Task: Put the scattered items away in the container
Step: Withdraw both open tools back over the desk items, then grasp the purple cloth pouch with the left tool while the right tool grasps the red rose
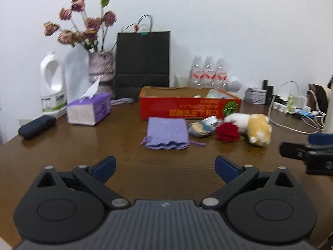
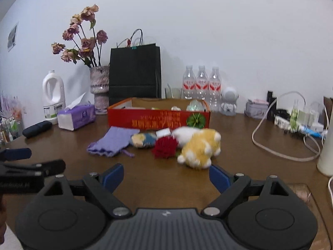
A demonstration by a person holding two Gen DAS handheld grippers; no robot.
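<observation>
A red cardboard box [image 1: 187,107] [image 2: 158,117] stands open on the brown table with a few small items inside. In front of it lie a purple knitted pouch [image 1: 166,133] [image 2: 113,142], a small blue-and-tan plush [image 1: 200,130] [image 2: 143,139], a white roll of tape [image 1: 210,120] [image 2: 163,133], a red fabric rose [image 1: 226,132] [image 2: 165,150] and a yellow-and-white plush dog [image 1: 254,127] [image 2: 199,148]. My left gripper [image 1: 165,167] is open and empty, short of the pouch. My right gripper [image 2: 166,177] is open and empty, just before the dog and rose.
Along the back wall stand a detergent jug [image 1: 53,85], a tissue pack [image 1: 88,109], a vase of dried roses [image 1: 101,70], a black paper bag [image 1: 142,62], three water bottles [image 1: 208,73] and an astronaut figurine [image 2: 229,102]. A power strip with cables [image 2: 295,123] lies right. A dark case [image 1: 36,127] lies left.
</observation>
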